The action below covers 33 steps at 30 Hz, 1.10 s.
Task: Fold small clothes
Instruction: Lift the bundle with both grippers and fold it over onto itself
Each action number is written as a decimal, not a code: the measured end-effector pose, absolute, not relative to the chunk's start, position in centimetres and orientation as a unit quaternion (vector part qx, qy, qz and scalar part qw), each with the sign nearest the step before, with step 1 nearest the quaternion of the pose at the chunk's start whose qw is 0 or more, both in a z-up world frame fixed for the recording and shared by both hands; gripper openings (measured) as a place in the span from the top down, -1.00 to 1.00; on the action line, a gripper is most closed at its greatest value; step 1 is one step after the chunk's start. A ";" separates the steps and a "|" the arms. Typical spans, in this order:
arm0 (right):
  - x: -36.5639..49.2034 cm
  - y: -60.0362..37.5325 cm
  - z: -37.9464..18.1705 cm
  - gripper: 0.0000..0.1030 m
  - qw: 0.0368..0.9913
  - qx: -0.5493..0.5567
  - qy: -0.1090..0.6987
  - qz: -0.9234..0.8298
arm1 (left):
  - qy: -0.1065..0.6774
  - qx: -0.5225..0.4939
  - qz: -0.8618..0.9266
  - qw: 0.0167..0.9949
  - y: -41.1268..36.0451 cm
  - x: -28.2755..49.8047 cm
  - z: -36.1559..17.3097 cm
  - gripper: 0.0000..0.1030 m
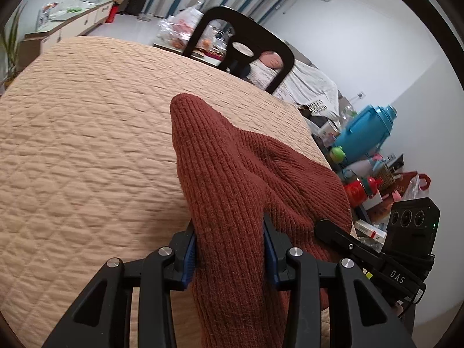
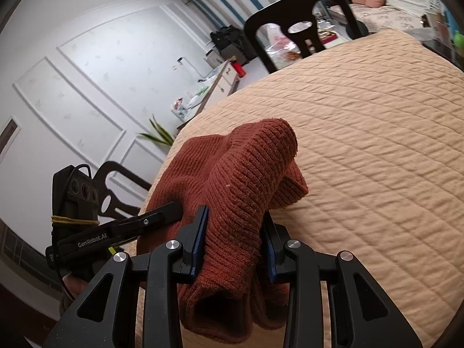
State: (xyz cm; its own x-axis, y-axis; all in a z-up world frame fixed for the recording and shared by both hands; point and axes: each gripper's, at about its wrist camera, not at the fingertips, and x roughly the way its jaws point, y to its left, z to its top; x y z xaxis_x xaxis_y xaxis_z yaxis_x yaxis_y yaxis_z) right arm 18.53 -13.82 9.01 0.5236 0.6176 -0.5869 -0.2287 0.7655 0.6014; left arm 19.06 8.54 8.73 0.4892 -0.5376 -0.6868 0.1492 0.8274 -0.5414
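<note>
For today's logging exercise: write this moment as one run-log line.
left gripper: shut on knit garment | right gripper: shut on knit garment | garment: bunched, lifted over quilted cover | fold: unfinished

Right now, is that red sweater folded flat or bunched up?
Bunched up. The sweater hangs in humps, pinched in both hand-held grippers above the quilt.

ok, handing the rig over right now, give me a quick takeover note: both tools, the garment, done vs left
Left tool: shut on the rust-red ribbed knit garment, fabric bunched between its blue pads.
Right tool: shut on the same garment, at another part of it.
Garment: gathered and partly lifted between both tools, the rest draped on the beige quilted cover near its edge.
Done: both grips made.
Left: no neat fold shows yet; lay it flat, fold it, release.
</note>
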 end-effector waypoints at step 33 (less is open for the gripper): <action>21.0 5.3 5.5 0.33 0.786 0.185 0.465 0.363 | 0.446 -0.253 -0.080 0.855 27.1 19.0 5.2 0.20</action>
State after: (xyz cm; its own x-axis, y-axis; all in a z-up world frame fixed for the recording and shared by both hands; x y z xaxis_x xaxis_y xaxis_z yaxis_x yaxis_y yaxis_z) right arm 21.01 5.31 5.48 0.3030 0.7433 -0.5964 -0.3988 0.6673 0.6291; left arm 18.99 27.13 5.20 0.5887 -0.3626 -0.7224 -0.0882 0.8596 -0.5033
